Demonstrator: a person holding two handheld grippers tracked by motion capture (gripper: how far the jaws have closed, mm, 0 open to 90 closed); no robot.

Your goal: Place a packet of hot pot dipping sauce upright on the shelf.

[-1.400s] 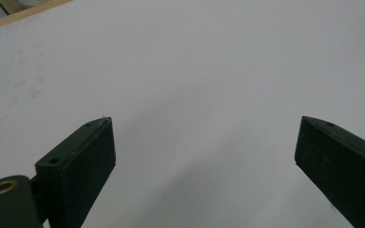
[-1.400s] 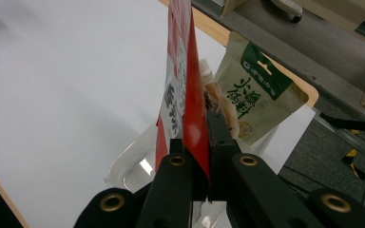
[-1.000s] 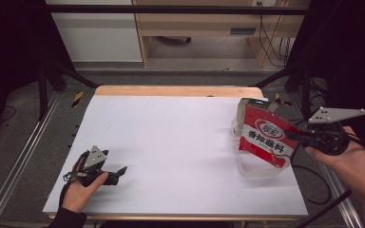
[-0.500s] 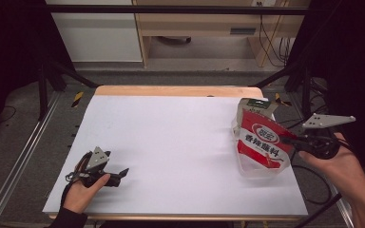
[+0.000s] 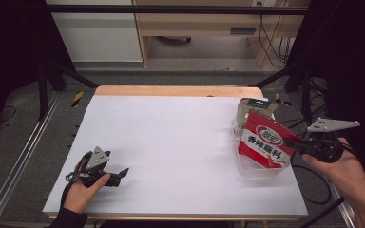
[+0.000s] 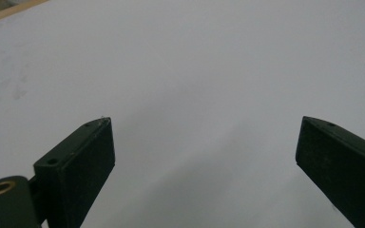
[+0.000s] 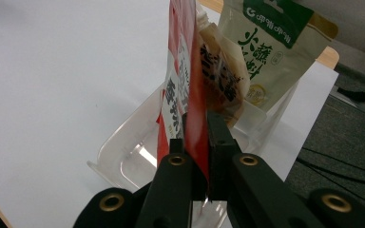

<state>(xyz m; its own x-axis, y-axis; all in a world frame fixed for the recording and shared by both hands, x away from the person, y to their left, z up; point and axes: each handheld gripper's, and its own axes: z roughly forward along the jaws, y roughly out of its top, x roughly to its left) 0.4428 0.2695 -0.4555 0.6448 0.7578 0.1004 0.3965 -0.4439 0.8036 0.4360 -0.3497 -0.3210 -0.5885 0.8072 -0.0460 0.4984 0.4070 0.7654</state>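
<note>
A beige pouch with a green top (image 5: 253,112) stands in a clear plastic tub (image 5: 261,171) at three o'clock on the white table (image 5: 171,142). A wooden cabinet (image 5: 204,23) stands at twelve o'clock.

A clear tray (image 5: 261,172) sits at the table's (image 5: 180,137) right edge, with a packet (image 5: 264,142) standing in it and a pouch (image 5: 252,110) behind that. The left gripper (image 5: 119,174) rests near the front left corner, well apart.
</note>
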